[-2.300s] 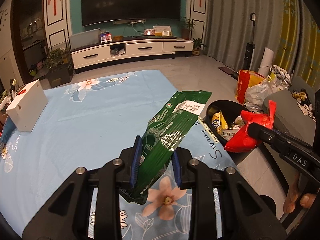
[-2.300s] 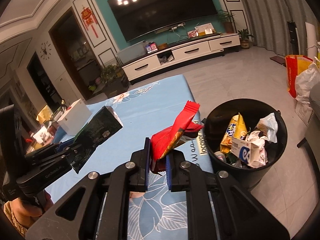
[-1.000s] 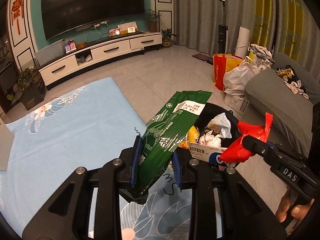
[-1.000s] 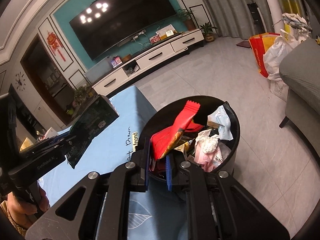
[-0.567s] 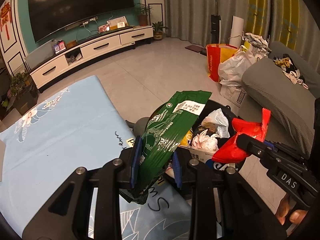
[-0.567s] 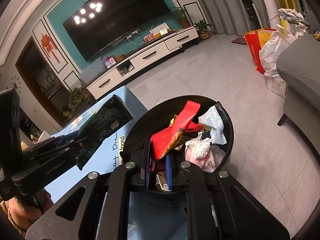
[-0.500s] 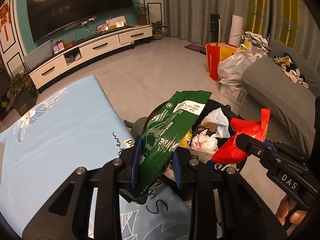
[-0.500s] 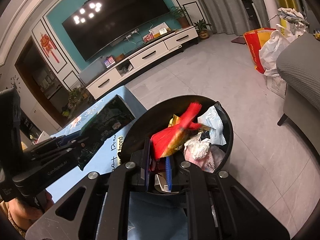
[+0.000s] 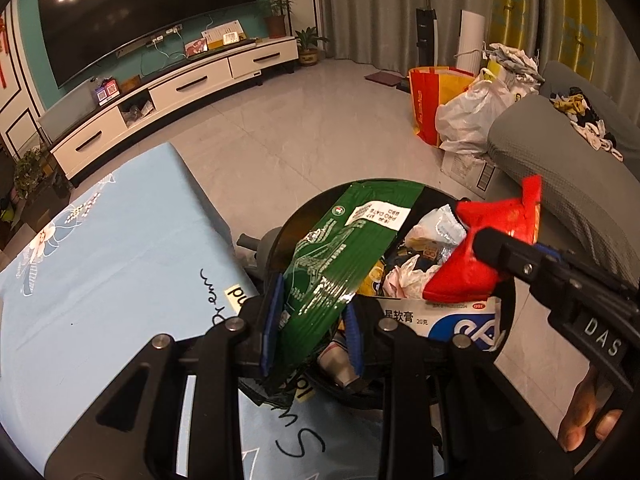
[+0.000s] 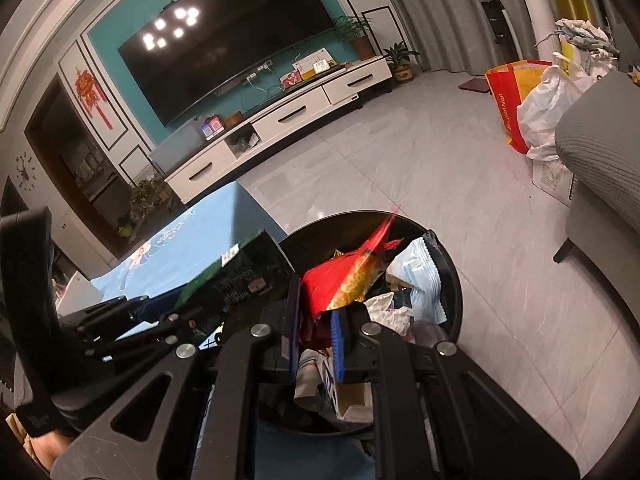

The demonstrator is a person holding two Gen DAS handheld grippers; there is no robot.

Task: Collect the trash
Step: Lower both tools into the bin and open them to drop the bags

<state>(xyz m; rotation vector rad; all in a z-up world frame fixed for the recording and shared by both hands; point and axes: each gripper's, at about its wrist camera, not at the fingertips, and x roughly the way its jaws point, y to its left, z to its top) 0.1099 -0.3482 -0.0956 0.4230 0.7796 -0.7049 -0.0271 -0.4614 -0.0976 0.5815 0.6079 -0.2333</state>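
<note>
My left gripper (image 9: 314,322) is shut on a long green snack wrapper (image 9: 340,256), which juts up and forward over the near left side of a black round trash bin (image 9: 286,236). Crumpled packets and a white-blue box fill the bin. My right gripper (image 10: 316,328) is shut on a red wrapper (image 10: 340,284) held above the bin (image 10: 454,280); the wrapper's tip looks blurred. In the left wrist view the right gripper (image 9: 486,246) comes in from the right with the red wrapper (image 9: 480,256) over the bin's right half. The green wrapper (image 10: 240,276) shows dark at the left.
A table under a blue floral cloth (image 9: 100,260) borders the bin on the left. A grey sofa (image 9: 560,168) stands to the right, with white bags (image 9: 468,120) and a red-yellow bag (image 9: 424,96) behind. Tiled floor lies beyond, up to a TV cabinet (image 9: 180,88).
Both grippers have travelled from above the table to over the bin and sunk lower, each still gripping its wrapper. The bin now looms larger, and the red wrapper's tip has swung.
</note>
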